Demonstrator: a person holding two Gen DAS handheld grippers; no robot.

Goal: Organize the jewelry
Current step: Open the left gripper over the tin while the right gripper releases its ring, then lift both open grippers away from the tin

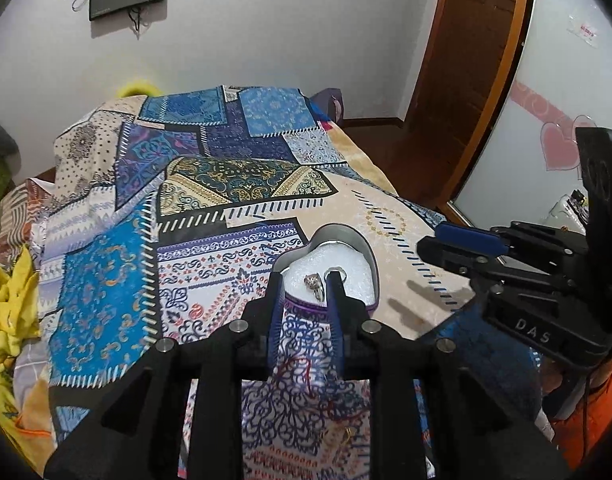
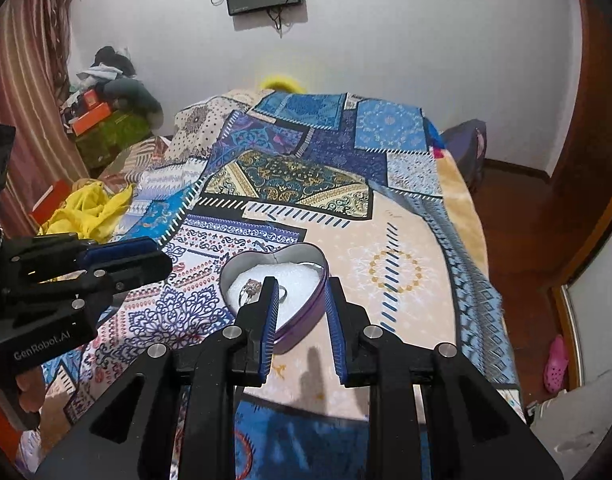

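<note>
We see both grippers low over the bedspread point(image 2: 405, 272), left gripper point(image 1: 306, 284) and right gripper point(image 2: 300, 292) each spread, empty, flanking heart tin point(image 2: 302, 254) mid-bed, ring point(image 2: 252, 288) lying inside on white padding

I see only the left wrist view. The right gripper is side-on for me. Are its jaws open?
Observer: Yes. The right gripper is open, its jaws well apart and holding nothing.
Operator: How does it stand to the tin?
Observer: In its own view, the right half of the tin shows between the jaws. I cannot tell if they touch.
Operator: Is anything on the floor at the right?
Observer: A pink shoe lies there.
</note>
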